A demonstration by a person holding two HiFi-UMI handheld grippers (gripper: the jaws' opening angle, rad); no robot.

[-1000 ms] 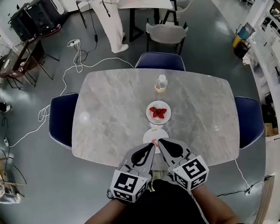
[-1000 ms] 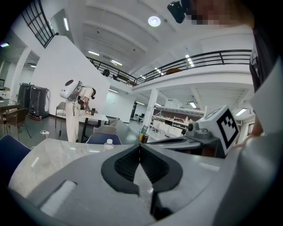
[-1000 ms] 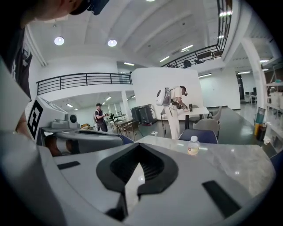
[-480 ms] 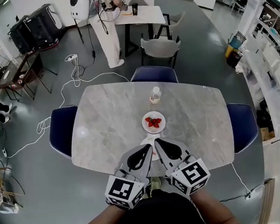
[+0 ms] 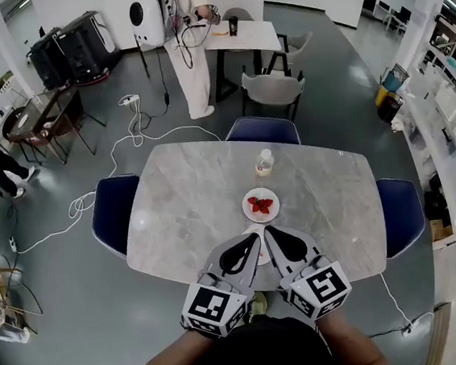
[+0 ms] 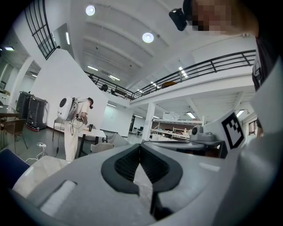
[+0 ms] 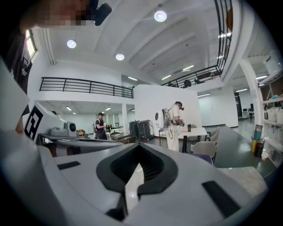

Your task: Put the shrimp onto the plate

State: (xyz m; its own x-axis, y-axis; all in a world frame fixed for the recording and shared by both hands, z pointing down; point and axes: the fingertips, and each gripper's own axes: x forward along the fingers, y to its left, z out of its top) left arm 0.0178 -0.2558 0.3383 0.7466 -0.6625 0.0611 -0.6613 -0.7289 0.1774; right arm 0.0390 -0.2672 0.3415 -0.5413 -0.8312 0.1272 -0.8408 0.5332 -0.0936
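Note:
Red shrimp [image 5: 260, 205] lie on a small white plate [image 5: 248, 201] in the middle of the grey marble table [image 5: 189, 202]. A second white plate [image 5: 262, 244] sits nearer, mostly hidden behind the gripper tips. My left gripper [image 5: 255, 237] and right gripper [image 5: 268, 231] are held side by side above the table's near edge, pointing level toward the plates. Both are shut with nothing between the pads, as the left gripper view [image 6: 140, 146] and the right gripper view [image 7: 139, 146] show.
A small bottle [image 5: 265, 162] stands beyond the shrimp plate. Dark blue chairs [image 5: 114, 212] flank the table at left, at right [image 5: 400, 204] and at the far side [image 5: 263, 130]. A person in white [image 5: 189, 44] stands at a far table; cables [image 5: 119, 148] lie on the floor.
Both grippers have risen a little above the near plate and stay side by side with jaws shut. The head view has shifted slightly, so the table sits a bit further right and lower.

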